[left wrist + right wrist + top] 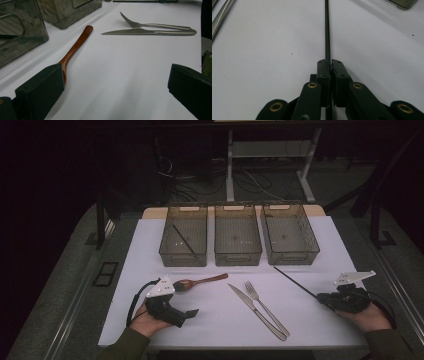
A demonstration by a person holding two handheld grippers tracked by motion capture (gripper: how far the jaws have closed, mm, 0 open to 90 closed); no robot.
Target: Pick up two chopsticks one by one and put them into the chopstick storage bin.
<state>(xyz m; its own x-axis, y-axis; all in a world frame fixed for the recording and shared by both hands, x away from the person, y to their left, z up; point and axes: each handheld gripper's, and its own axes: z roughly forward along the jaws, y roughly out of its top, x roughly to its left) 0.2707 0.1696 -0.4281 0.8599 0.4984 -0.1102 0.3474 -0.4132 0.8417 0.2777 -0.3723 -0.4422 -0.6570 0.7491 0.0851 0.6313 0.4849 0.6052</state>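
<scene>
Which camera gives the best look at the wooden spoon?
The left gripper view: the spoon lies close, its handle plain from end to neck, with the bowl behind the left claw's jaw. The high view shows it whole but small, beside that claw.

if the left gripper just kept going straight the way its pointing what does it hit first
Probably nothing soon: the left gripper, jaws wide open, faces bare white table. Farther on lie the knife and fork. The wooden spoon runs beside its left jaw.
</scene>
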